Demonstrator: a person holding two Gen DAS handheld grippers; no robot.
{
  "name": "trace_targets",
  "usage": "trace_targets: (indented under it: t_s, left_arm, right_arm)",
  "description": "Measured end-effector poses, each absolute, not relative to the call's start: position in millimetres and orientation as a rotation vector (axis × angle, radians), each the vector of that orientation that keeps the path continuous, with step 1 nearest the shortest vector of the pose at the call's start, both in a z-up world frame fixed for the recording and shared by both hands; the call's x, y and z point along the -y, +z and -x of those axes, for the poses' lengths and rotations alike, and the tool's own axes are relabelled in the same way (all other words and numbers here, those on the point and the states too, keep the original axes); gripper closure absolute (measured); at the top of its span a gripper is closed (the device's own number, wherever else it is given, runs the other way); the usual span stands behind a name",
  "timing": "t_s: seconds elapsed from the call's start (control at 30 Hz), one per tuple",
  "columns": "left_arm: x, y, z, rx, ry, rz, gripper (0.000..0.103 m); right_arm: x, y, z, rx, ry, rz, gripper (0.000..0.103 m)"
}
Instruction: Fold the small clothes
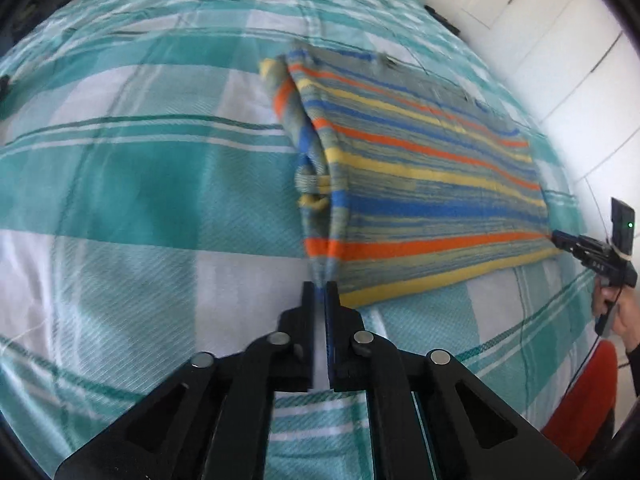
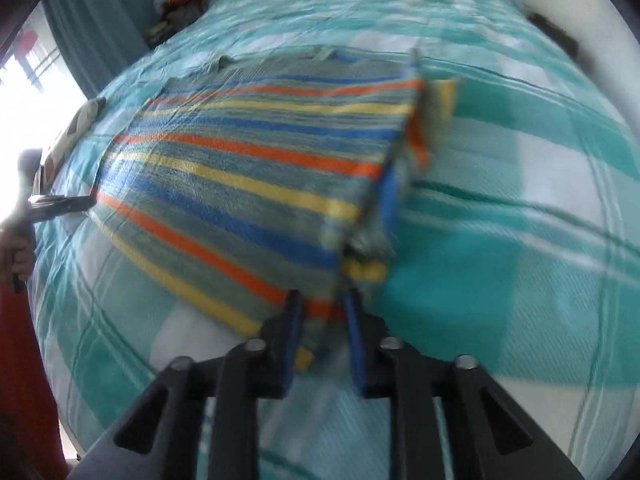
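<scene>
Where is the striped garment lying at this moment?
The striped garment lies flat on the teal checked bedsheet, right of centre in the left wrist view. The left claw pinches its near corner.

Bright daylight — window (image 2: 28, 68) glare blown out; right view motion-blurred, fisheye edges bent, corners black.

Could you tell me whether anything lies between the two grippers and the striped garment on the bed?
Nothing visible does. The left gripper is pinched on the striped knitted garment, and the right gripper straddles its near edge on the teal checked bedspread.
</scene>
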State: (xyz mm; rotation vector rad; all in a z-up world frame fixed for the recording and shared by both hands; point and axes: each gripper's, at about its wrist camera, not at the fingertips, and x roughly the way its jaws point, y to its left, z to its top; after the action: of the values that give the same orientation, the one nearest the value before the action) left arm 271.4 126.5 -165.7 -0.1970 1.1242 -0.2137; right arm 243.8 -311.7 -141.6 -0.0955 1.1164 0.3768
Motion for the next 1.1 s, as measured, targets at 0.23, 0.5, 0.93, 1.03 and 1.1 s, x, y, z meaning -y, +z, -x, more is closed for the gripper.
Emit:
trace_targets:
  t_s: [0.23,0.5,0.93,1.03,1.1]
  left_arm:
    - [-102.7,-142.7,-266.5,-0.959,-0.149,0.194,0.039]
    - [-100.5,-161.8,-219.5,-1.008,0.014,0.026,0.024]
    - [-152.1,-208.0,-223.4,-0.913,0.149,0.078,0.006]
    - [-151.7,-209.8,-224.9,-0.907,0.138,0.080,0.004]
    - [-152.0,-210.7,-226.0,-0.901,0.136,0.083,0.004]
  right_arm:
    - [268.8,-108.1,-230.3,-0.964,0.433,0.061,0.073]
    - [292.9,-129.7,-183.7,-1.018,0.294,0.135,0.055]
    - [366.8,-150.4,-159.6,-0.913,0.080,-0.130,0.035]
    - [368.6,-154.0,-156.4,-0.891,0.106,-0.133,0.029]
    - [369.0,-156.1,-156.4,-0.883,0.110,-0.136,0.027]
